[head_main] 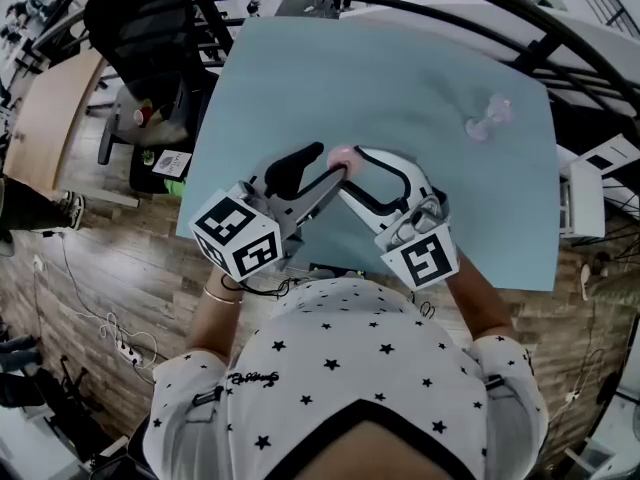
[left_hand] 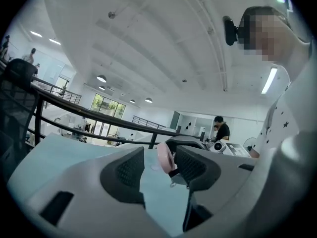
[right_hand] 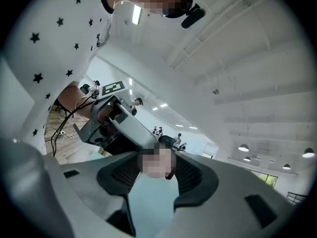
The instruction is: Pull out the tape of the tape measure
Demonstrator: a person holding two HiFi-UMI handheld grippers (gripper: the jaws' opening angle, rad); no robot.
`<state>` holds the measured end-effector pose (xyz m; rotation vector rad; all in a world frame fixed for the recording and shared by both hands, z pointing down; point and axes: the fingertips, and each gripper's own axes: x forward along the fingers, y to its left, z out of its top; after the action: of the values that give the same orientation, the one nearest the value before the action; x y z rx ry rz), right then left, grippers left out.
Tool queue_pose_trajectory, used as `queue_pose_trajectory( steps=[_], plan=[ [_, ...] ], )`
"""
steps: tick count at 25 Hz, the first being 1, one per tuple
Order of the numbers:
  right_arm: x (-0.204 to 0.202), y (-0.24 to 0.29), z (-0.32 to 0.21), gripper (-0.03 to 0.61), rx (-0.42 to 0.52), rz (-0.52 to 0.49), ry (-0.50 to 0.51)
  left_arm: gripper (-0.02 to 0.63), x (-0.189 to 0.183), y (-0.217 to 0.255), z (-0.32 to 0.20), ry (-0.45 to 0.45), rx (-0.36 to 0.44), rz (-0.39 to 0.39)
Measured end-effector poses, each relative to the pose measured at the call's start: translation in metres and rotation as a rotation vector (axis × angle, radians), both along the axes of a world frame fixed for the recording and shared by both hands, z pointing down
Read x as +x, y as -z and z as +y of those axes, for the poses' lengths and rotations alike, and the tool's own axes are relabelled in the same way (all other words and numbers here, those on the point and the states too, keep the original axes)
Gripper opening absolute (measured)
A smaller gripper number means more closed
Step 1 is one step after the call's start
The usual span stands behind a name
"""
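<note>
Standing wide apart, the jaws of the left gripper (left_hand: 160,152) press on nothing. The pink tape measure (left_hand: 165,156) sits between them, up against one pad and clear of the other, with a small dark tab (left_hand: 173,173) hanging at its lower edge. Opposite, the right gripper (right_hand: 157,158) seems to have its jaws closed on the pink case, though a blurred patch lies over the middle of its own view. The head view shows both sets of tips meeting at the case above the table (head_main: 400,78). Pulling the tape well probably means letting the right gripper hold the case steady while the left one closes on the tab alone, not on the case. It should then draw straight away along the tape's line, so that the tape neither twists nor slips. Little stands in the way: a clear, dumbbell-shaped thing (head_main: 488,118) lies well apart toward the far right corner, and a black chair (head_main: 150,28) stands beyond the table's far left edge.
</note>
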<state>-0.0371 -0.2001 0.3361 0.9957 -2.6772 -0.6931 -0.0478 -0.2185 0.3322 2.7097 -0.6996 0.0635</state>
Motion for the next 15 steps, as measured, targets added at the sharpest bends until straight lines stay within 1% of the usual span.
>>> queue_pose_trajectory(
  steps=[3,5,7,10,13,15],
  plan=[
    [-0.0041,0.0007,0.0046,0.212,0.011,0.003,0.028,0.222,0.0052,-0.0006,0.0034,-0.017,-0.006,-0.004],
    [-0.0064,-0.0008,0.0067,0.212,0.012,0.008,0.043,0.221,0.006,-0.0013,0.0035,-0.013,-0.014,0.0],
    [-0.0082,-0.0022,0.0086,0.212,0.009,0.008,0.056,0.174,0.0061,-0.0023,0.0032,-0.009,-0.031,0.01],
    [-0.0098,-0.0063,0.0082,0.212,-0.004,0.006,0.06,0.109,0.0067,-0.0043,0.0048,-0.03,-0.078,0.032],
    [-0.0099,-0.0083,0.0062,0.213,-0.004,-0.002,0.053,0.092,0.0065,-0.0044,0.0033,-0.045,-0.116,0.043],
    [-0.0092,-0.0064,0.0049,0.213,0.002,-0.02,0.045,0.086,0.006,-0.0019,0.0012,-0.047,-0.12,0.051]
  ],
)
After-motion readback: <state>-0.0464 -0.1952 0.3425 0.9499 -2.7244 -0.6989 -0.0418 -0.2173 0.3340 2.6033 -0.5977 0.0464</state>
